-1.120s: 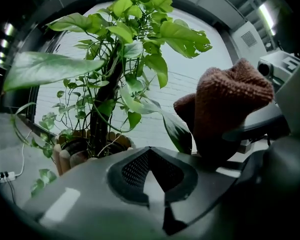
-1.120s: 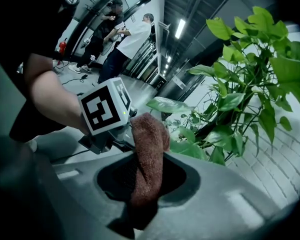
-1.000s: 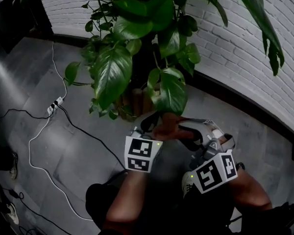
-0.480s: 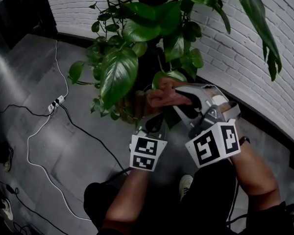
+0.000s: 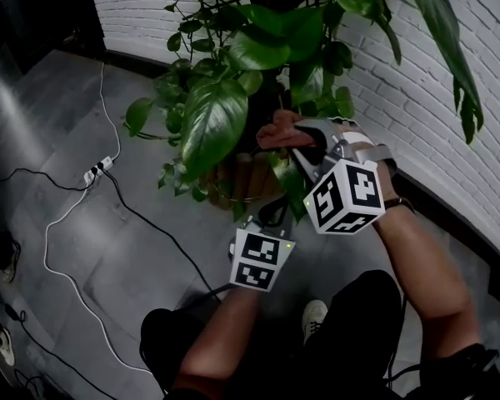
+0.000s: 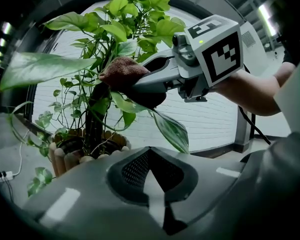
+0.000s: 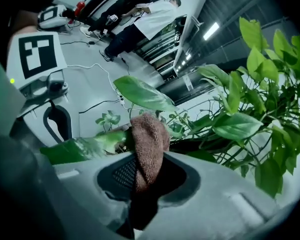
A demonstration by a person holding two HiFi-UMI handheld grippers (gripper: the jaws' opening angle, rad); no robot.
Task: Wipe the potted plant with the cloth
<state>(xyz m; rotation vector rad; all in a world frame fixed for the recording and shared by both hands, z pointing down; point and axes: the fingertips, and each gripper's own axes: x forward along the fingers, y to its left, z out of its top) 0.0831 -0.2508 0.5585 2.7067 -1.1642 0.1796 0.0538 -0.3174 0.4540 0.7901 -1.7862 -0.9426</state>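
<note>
The brown cloth (image 7: 149,143) is pinched in the jaws of your right gripper (image 7: 146,179). They are closed on its lower end, and the rest bulges past the tips against a long leaf (image 7: 82,148) of the potted plant (image 5: 208,123). From your head view, that gripper reaches in among the foliage, holding the cloth high beside the dark central stem. Your left gripper (image 5: 271,217) hangs lower, just beneath the right one and under the drooping leaves. Its jaws are drawn together with nothing between them, pointing toward the wooden-slat pot (image 6: 65,151). The pot stands on the grey floor (image 5: 108,248), close to the foot of the white brick wall (image 5: 400,90). Well off to the left, a power strip (image 5: 96,172) and its cables lie on the floor.
</note>
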